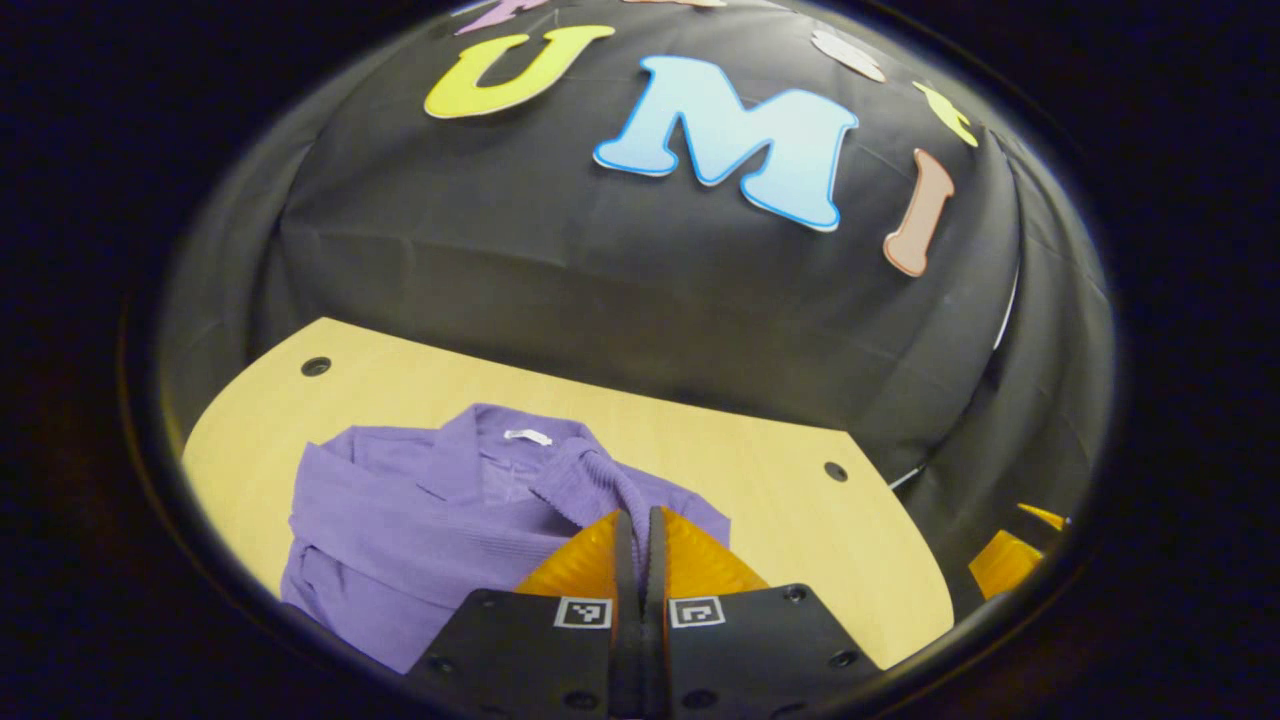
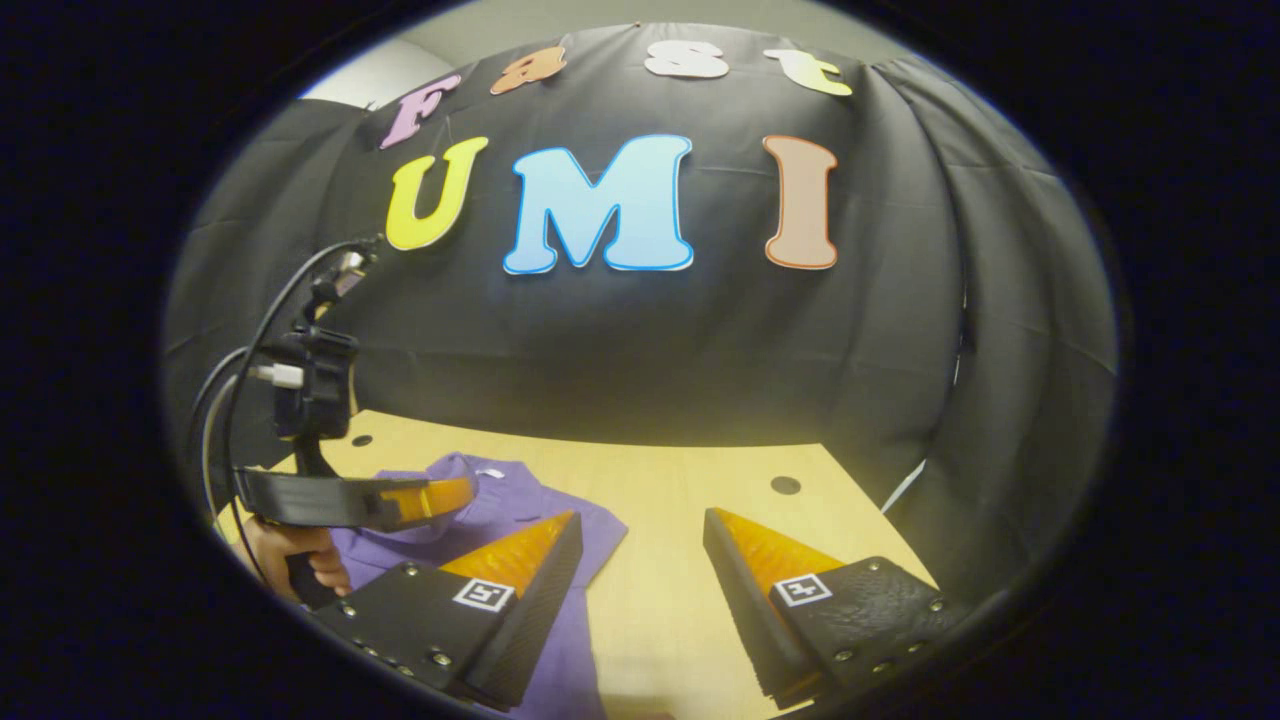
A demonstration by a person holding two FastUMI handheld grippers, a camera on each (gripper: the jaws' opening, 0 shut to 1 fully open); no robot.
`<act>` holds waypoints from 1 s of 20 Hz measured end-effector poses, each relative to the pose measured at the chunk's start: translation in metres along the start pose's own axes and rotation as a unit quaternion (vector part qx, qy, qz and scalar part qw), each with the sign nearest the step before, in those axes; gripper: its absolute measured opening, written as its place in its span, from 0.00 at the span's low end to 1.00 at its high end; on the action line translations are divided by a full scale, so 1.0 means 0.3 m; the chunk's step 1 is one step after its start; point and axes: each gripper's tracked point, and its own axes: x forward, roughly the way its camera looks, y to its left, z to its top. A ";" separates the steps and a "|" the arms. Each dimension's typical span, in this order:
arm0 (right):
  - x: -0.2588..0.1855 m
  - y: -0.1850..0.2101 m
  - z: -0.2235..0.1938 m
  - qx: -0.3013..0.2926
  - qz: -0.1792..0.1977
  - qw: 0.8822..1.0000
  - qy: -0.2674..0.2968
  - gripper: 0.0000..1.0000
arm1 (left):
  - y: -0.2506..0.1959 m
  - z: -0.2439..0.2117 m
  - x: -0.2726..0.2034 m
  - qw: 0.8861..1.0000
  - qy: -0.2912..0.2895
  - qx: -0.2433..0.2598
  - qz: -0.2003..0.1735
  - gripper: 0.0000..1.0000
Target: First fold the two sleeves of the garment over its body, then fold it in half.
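Note:
A purple garment (image 1: 420, 520) lies collar-up on the wooden table (image 1: 780, 470), a white label at its neck. Its ribbed sleeve (image 1: 590, 480) runs across the body into the tips of my left gripper (image 1: 640, 525), which is shut on the cuff. In the right gripper view, the garment (image 2: 560, 520) sits at the left, partly under the near finger. My right gripper (image 2: 640, 535) hangs open over the table (image 2: 680, 500) by the garment's edge, holding nothing. The left gripper (image 2: 455, 495) hovers above the collar, held by a hand (image 2: 300, 565).
Black cloth walls close off the table's back and right side. Round holes (image 1: 835, 470) mark the tabletop near its corners. Cables loop from the left gripper's handle (image 2: 310, 390). Part of the other gripper (image 1: 1005, 560) shows at the right edge of the left gripper view.

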 end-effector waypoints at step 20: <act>-0.196 -0.052 -0.054 -0.019 0.007 1.000 -0.022 0.80 | -0.015 -0.111 -0.180 0.999 -0.003 0.042 0.006 0.91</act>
